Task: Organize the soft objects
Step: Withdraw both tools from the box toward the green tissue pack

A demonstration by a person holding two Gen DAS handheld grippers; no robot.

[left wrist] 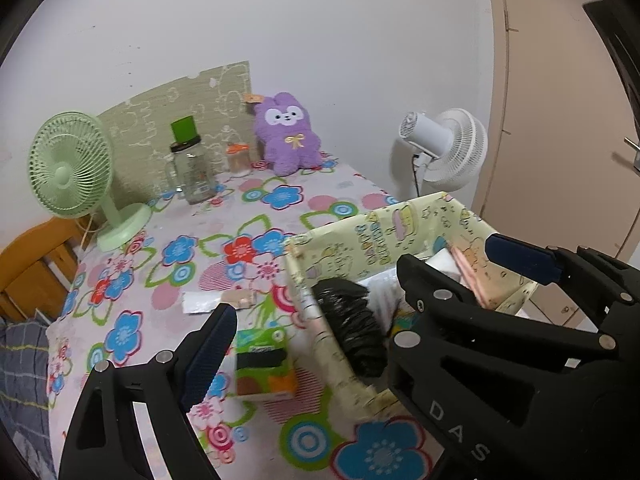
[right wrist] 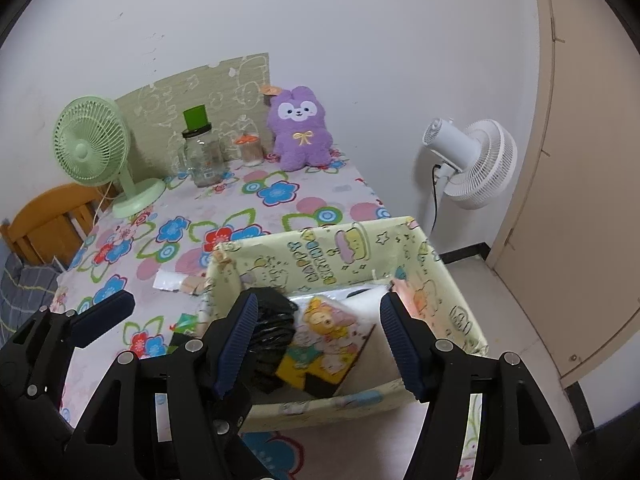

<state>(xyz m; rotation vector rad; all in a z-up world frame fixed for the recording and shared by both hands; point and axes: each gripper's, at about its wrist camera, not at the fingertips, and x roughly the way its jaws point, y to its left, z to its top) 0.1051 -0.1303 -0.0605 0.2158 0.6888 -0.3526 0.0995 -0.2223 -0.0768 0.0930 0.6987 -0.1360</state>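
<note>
A pale yellow cartoon-print storage box (right wrist: 320, 252) (left wrist: 360, 240) stands on the floral table near its front right edge. Inside lie a black crinkled bag (right wrist: 272, 332) (left wrist: 356, 320), a cartoon-print pack (right wrist: 324, 340) and a white soft item (right wrist: 364, 300). A green tissue pack (left wrist: 264, 364) lies left of the box. A purple plush bunny (left wrist: 286, 132) (right wrist: 300, 132) sits at the back against the wall. My left gripper (left wrist: 360, 292) is open and empty, its fingers straddling the box's left wall. My right gripper (right wrist: 316, 340) is open and empty above the box.
A green desk fan (left wrist: 72, 168), a glass jar with a green lid (left wrist: 190, 172) and a small orange-capped jar (left wrist: 239, 158) stand at the back. A white packet and a small beige item (left wrist: 224, 300) lie mid-table. A white floor fan (right wrist: 472, 160) stands right, a wooden chair (left wrist: 32, 268) left.
</note>
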